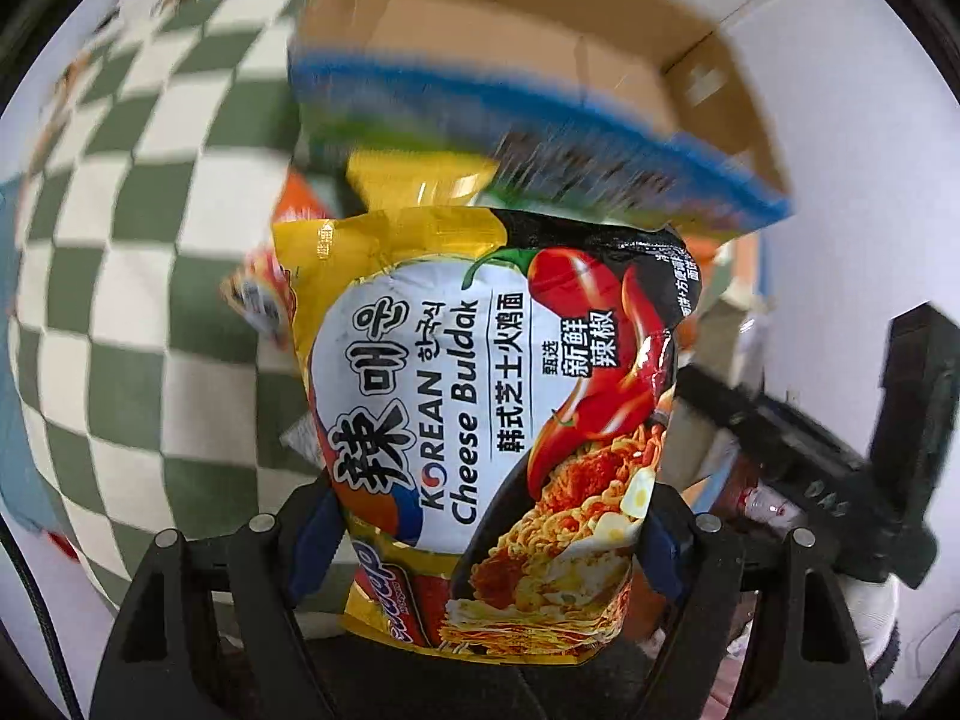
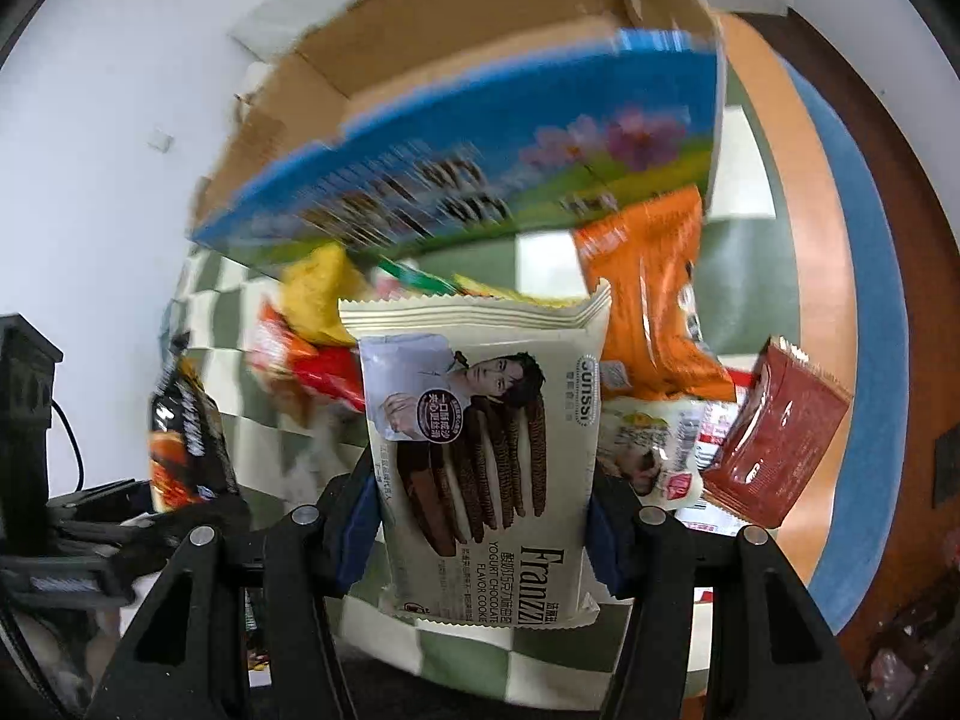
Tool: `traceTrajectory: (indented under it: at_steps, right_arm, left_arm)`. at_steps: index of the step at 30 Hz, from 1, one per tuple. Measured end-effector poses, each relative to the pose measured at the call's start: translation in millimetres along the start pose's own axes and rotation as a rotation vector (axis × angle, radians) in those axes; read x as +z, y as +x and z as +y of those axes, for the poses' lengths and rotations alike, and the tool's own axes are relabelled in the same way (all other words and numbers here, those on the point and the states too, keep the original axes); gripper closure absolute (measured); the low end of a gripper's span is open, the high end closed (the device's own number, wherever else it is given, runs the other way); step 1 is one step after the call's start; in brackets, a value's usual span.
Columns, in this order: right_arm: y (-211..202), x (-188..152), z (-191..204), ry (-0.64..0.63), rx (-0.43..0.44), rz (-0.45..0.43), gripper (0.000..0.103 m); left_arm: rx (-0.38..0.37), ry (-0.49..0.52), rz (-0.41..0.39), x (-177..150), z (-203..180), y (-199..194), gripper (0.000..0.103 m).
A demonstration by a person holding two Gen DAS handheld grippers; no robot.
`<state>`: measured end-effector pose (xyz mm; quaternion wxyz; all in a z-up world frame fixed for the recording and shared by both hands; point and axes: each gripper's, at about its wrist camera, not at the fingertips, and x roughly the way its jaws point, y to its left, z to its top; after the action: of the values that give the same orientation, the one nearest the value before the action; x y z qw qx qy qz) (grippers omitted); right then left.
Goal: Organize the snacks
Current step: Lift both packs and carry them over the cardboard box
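My left gripper (image 1: 486, 516) is shut on a yellow and black Cheese Buldak noodle packet (image 1: 480, 408), held upright above the checkered cloth. My right gripper (image 2: 483, 516) is shut on a cream Franzzi chocolate cookie packet (image 2: 486, 456), also upright. Ahead of both stands an open cardboard box with a blue printed side (image 1: 540, 102), also in the right wrist view (image 2: 480, 168). Loose snacks lie in front of it: an orange bag (image 2: 648, 312), a dark red packet (image 2: 774, 444), a yellow bag (image 2: 318, 294), a red packet (image 2: 324, 372) and a black packet (image 2: 186, 444).
A green and white checkered cloth (image 1: 138, 228) covers the table. The other gripper's black body (image 1: 840, 450) sits at the right of the left wrist view. A blue and orange rim (image 2: 864, 276) and a brown floor edge lie at the right of the right wrist view.
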<state>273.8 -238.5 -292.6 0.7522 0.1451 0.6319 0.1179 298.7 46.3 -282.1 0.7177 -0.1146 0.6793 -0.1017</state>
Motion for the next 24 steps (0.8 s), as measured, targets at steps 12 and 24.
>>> traceTrajectory:
  at_steps: [12, 24]
  right_arm:
    - [-31.9, 21.3, 34.4, -0.032, 0.076, -0.070, 0.043]
    - [-53.3, 149.9, 69.2, -0.102, -0.013, -0.185, 0.043]
  left_arm:
    - [0.056, -0.044, -0.122, 39.6, 18.4, -38.1, 0.022]
    - [0.156, 0.079, -0.224, 143.2, -65.2, -67.4, 0.022]
